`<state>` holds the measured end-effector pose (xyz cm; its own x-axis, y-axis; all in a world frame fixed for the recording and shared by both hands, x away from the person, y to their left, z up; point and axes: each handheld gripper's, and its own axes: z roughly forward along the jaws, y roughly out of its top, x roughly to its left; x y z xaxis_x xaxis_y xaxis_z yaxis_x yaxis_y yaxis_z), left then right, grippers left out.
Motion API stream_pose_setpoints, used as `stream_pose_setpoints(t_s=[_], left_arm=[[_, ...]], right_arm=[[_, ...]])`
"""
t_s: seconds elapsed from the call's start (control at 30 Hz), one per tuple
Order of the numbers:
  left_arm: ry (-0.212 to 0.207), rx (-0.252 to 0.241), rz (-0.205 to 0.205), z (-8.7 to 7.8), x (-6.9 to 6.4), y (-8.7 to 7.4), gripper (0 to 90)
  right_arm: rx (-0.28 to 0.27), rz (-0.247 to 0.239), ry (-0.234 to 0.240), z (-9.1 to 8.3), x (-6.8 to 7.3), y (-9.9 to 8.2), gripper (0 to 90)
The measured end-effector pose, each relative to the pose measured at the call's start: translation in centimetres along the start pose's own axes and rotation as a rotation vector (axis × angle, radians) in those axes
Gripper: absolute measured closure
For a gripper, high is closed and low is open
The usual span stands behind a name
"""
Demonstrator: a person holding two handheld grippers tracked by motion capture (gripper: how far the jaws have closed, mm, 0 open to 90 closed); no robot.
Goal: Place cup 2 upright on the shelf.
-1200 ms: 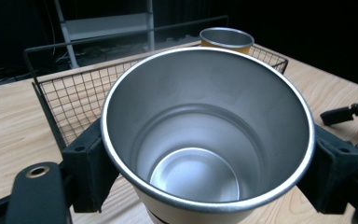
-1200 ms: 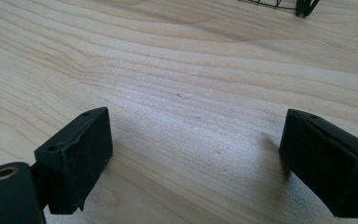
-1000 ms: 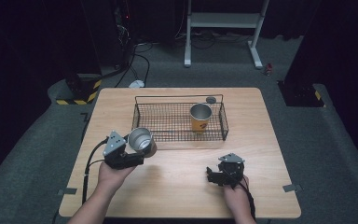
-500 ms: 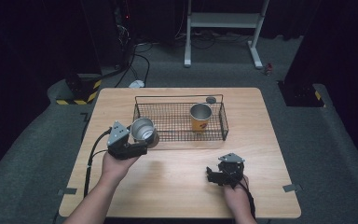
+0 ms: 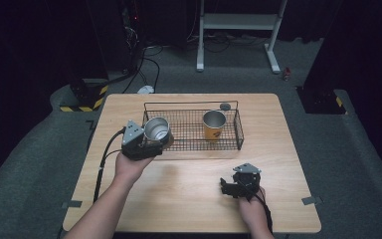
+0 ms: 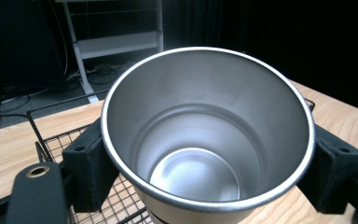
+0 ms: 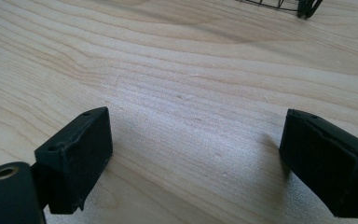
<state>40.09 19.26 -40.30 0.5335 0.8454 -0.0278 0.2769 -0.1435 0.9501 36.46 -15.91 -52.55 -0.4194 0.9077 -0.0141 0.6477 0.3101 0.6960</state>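
Steel cup (image 6: 207, 135): a round, brushed-metal tumbler, empty, with a bright rolled rim and a stepped inner wall narrowing to a flat, shiny base. Your left gripper holds it off the table, mouth tipped toward the camera, at the front left corner of the basket in the high view (image 5: 156, 129).

Left gripper (image 5: 146, 142): your jaws are clamped on the cup from both sides. The black, matte, blocky pads (image 6: 91, 170) press against the outer wall just under the rim. A grey three-cornered plate sits on top, and a black cable trails back along your forearm.

Wire basket (image 5: 189, 144): a shallow black rectangle of fine mesh floor and thin rod rails, standing on the far half of the table.

Yellow cup (image 5: 214, 125): a second tumbler with a metal interior and yellow outer wall, upright inside the basket, toward its right end.

Small round object (image 5: 225, 106): a dark grey disc on the table just behind the basket's far rail; what it is you cannot tell.

Right gripper (image 5: 234, 186): your jaws stand wide apart with nothing between them, held low over bare wood near the front edge; the pads (image 7: 77, 158) are black and scuffed.

Table (image 5: 189, 199): a pale wooden top with fine, wavy grain and rounded corners.
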Motion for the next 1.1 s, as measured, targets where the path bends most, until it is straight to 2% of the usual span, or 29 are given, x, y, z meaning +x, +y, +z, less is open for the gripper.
stream_pose_setpoints(t_s=[0.43, 0.53, 0.73, 1.0, 1.1], left_arm=[[0.004, 0.018, -0.013, 2.7, 0.6, 0.9, 18.9], [0.005, 0.014, -0.005, 3.2, 0.6, 1.1, 18.9], [0.007, 0.039, 0.011, 4.5, 0.7, 1.5, 18.9], [0.027, 0.061, 0.007, 6.3, 1.2, 2.0, 18.9], [0.034, 0.055, 0.003, 6.9, 1.2, 1.9, 18.9]], right_arm=[[0.001, 0.002, 0.001, 0.0, 0.0, 0.0, 9.3], [0.001, 0.003, 0.001, 0.0, 0.0, 0.0, 9.3], [0.000, 0.001, 0.001, 0.0, 0.0, 0.0, 9.3], [-0.002, -0.003, 0.000, 0.0, 0.0, 0.0, 9.4], [-0.001, 0.001, 0.000, 0.0, 0.0, 0.0, 9.4]])
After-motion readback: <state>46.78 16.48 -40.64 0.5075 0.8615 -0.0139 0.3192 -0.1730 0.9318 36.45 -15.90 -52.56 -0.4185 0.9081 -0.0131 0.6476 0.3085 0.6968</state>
